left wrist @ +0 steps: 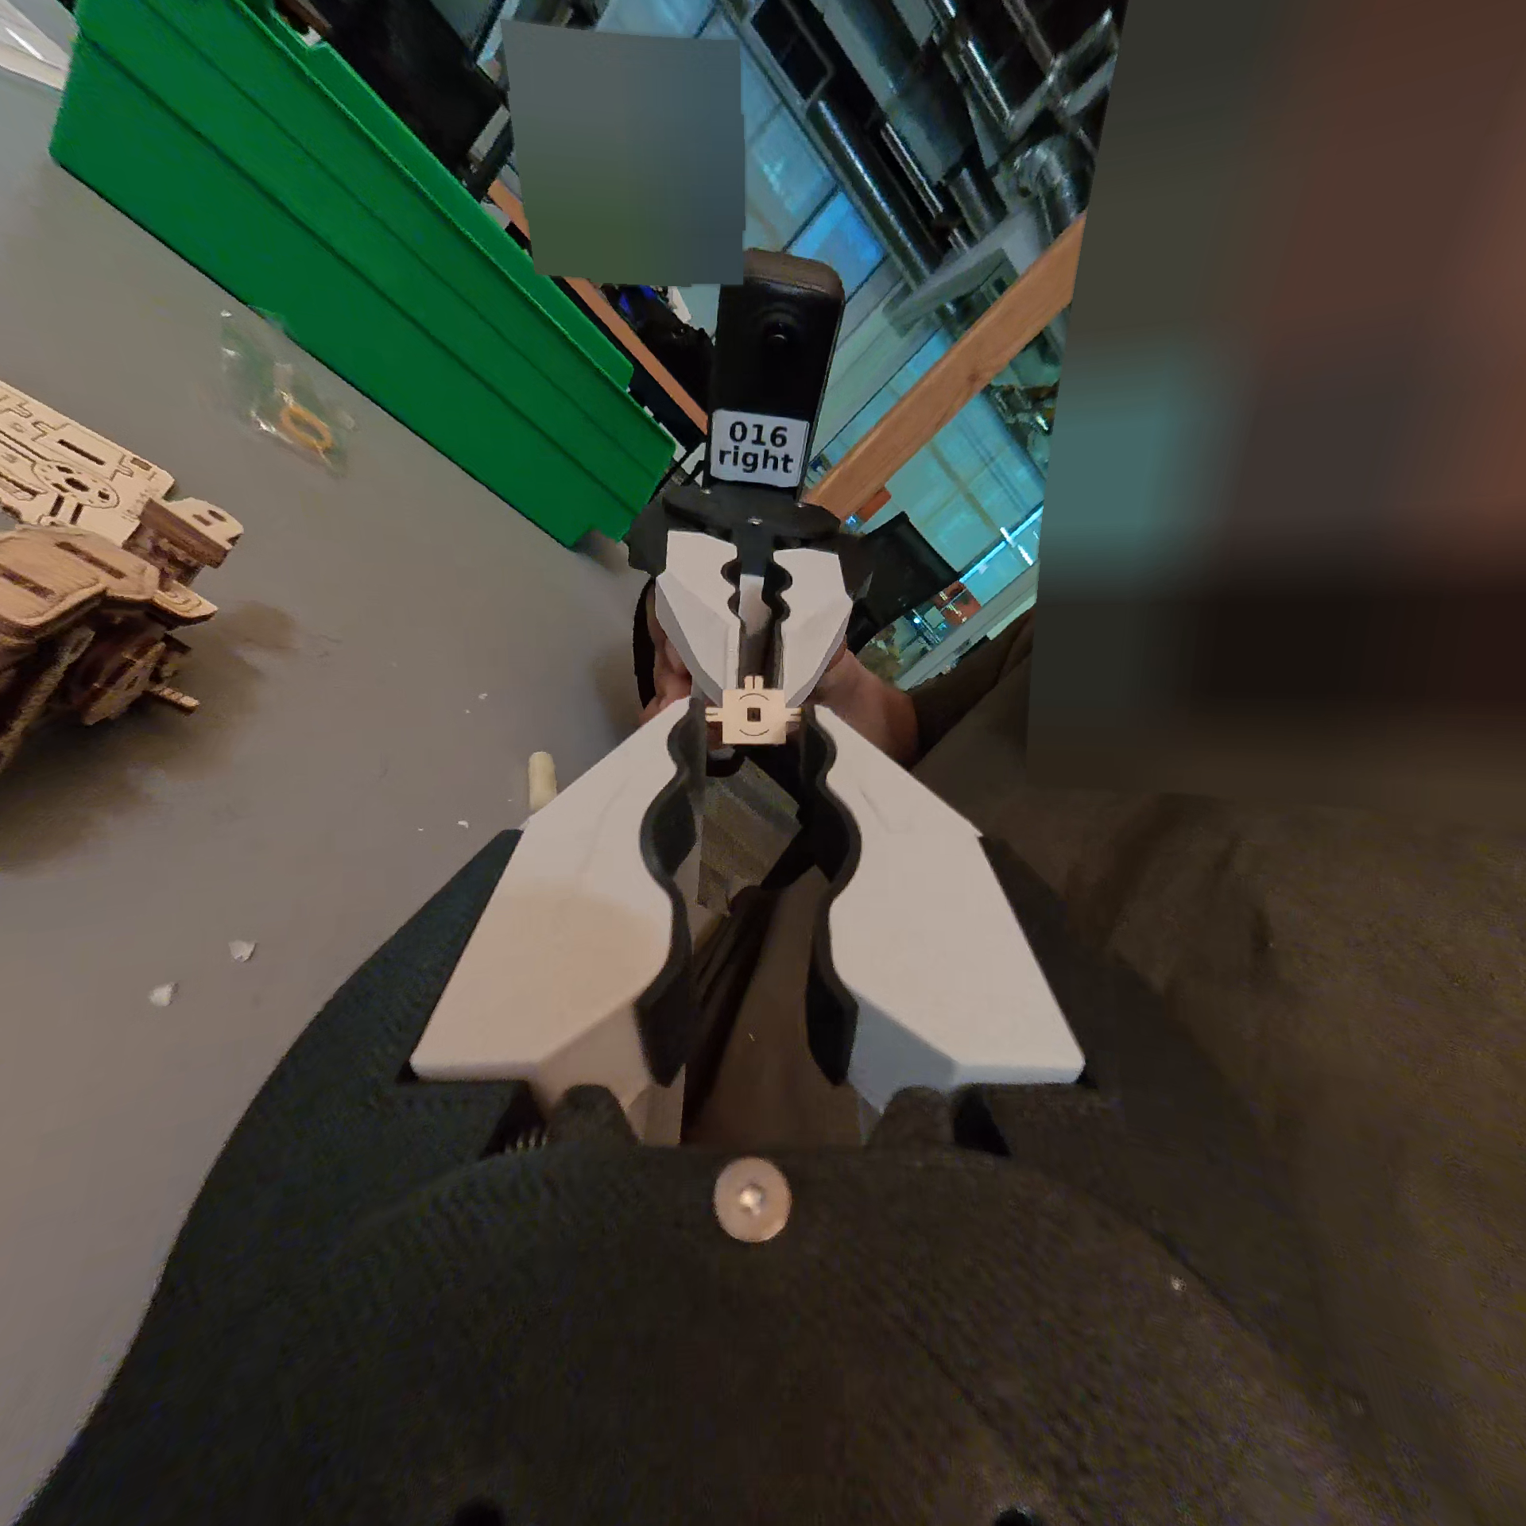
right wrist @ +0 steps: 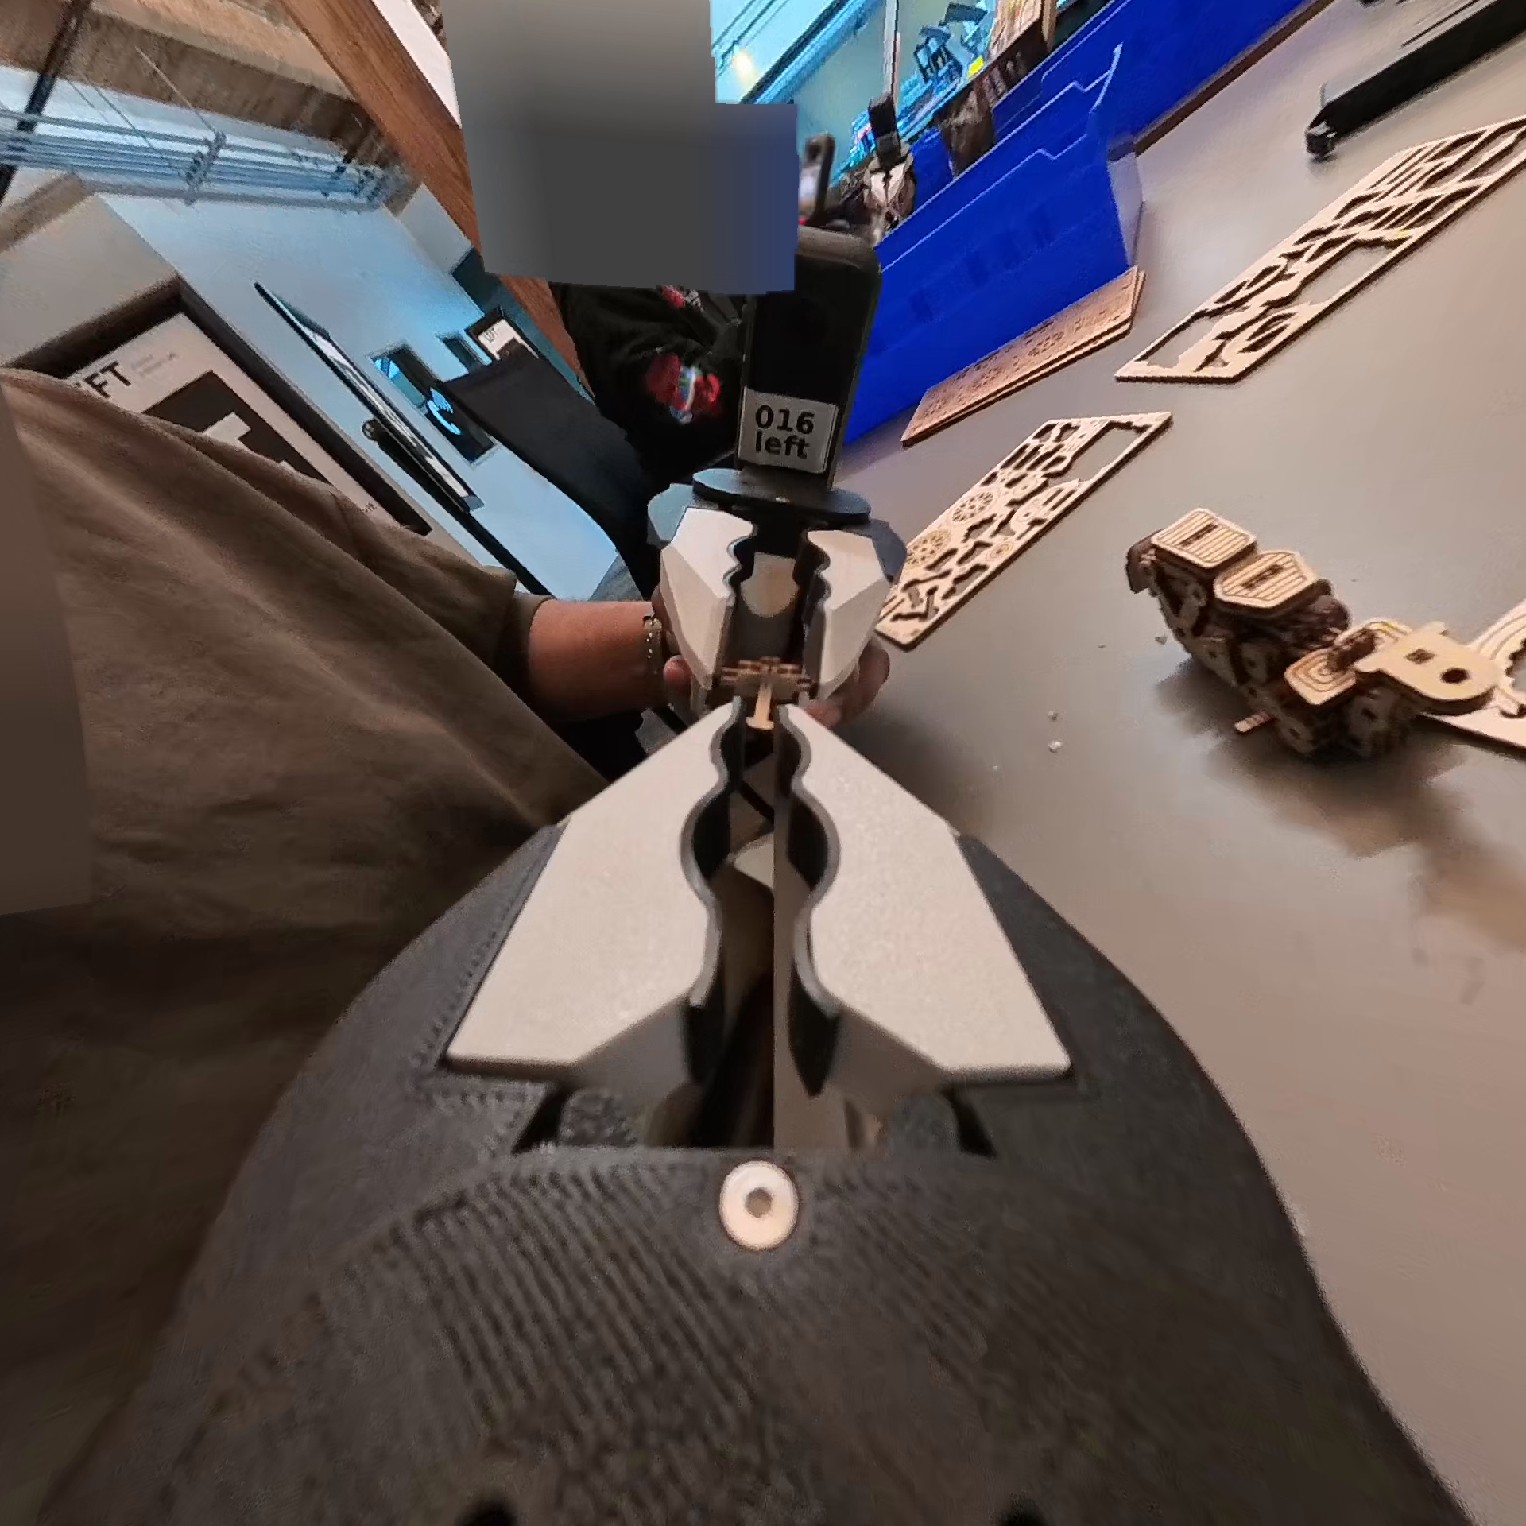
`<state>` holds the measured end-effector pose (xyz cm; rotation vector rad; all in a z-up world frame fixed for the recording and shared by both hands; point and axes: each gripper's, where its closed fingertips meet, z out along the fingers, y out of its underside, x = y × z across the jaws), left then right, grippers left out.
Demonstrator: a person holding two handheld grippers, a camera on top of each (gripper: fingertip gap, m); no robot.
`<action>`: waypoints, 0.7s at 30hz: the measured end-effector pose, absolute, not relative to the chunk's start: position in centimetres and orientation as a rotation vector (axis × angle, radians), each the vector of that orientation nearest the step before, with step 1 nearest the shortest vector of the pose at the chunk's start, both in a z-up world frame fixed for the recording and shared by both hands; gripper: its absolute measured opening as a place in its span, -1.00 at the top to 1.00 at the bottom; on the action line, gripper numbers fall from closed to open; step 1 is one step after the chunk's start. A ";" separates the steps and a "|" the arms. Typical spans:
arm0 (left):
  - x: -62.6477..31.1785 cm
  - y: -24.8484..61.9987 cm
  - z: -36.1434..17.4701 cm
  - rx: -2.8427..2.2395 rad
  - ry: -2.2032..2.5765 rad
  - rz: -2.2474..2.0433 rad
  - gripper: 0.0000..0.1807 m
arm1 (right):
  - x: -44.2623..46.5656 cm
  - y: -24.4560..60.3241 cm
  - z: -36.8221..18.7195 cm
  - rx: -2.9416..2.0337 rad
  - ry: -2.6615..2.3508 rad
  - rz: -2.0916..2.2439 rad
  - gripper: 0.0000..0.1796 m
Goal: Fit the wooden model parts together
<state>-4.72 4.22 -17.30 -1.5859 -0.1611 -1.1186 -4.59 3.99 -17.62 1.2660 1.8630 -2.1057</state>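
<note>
My left gripper (left wrist: 760,731) is shut on a small pale square wooden part with side tabs (left wrist: 751,717), held face-on at its tips. My right gripper (left wrist: 751,661) faces it tip to tip, above the table's edge. In the right wrist view my right gripper (right wrist: 760,720) is shut on a thin wooden part (right wrist: 760,710) seen edge-on. That part touches the tabbed part (right wrist: 764,670) in the left gripper (right wrist: 764,661). I cannot tell how far the two parts are joined. A hand shows behind each far gripper.
A partly built wooden model (left wrist: 82,627) (right wrist: 1288,652) lies on the grey table (left wrist: 372,743). Several punched wooden sheets (right wrist: 1016,512) lie beyond it. Green crates (left wrist: 330,248), a blue bin (right wrist: 991,248) and a small plastic bag (left wrist: 289,413) stand farther off. A person's brown shirt (right wrist: 248,661) fills the left. The grippers are tip to tip, or close to it.
</note>
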 end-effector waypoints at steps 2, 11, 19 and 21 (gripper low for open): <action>-4.9 4.2 -17.2 -1.574 -0.174 -1.124 0.79 | -4.8 4.0 -17.5 1.277 1.860 -2.123 0.96; -5.4 4.2 -16.9 -1.530 -0.228 -1.182 0.78 | -5.3 3.8 -17.2 1.291 1.817 -2.171 0.96; -5.4 4.4 -17.0 -1.527 -0.252 -1.217 0.78 | -5.4 4.0 -17.2 1.302 1.791 -2.177 0.96; -5.6 4.5 -17.0 -1.531 -0.257 -1.203 0.78 | -5.5 4.2 -17.1 1.314 1.777 -2.185 0.96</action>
